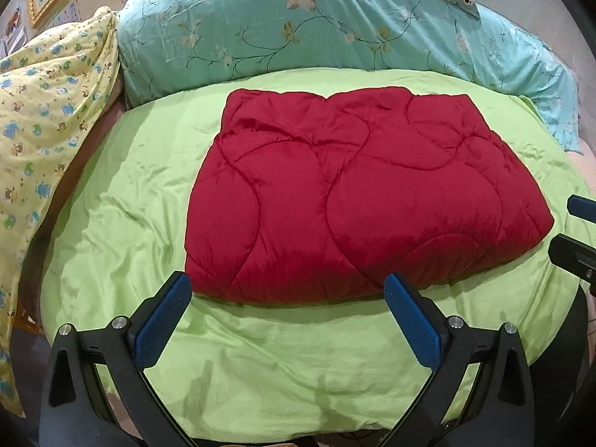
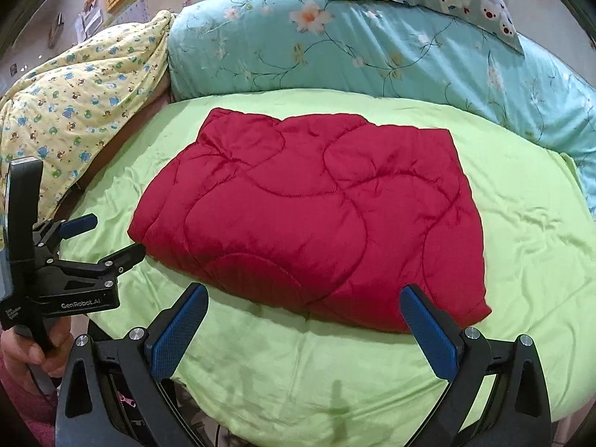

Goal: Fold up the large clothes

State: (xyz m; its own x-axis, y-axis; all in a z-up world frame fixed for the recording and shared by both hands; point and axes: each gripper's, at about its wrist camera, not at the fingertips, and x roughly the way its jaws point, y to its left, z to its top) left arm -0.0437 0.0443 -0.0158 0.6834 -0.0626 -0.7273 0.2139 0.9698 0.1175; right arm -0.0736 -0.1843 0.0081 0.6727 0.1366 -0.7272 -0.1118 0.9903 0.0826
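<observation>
On the green sheet point(image 1: 111, 223), red quilt point(image 1: 354, 193) lies folded flat. Both my grippers, left point(image 1: 287, 298) and right point(image 2: 305, 309), hover just beside its near edge, jaws spread, holding nothing; fold looks done.

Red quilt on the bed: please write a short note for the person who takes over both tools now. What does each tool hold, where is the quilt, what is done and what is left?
Left tool: open, empty, hovering just short of the quilt's near edge.
Right tool: open, empty, also at the near edge, further right.
Quilt: folded into a thick rectangle, lying flat mid-bed on the green sheet. Neither tool touches it.
Done: it looks already folded at least once; edges look fairly even.
Left: probably one more fold to make it smaller, or only smoothing. I cannot tell how many layers it has.
</observation>
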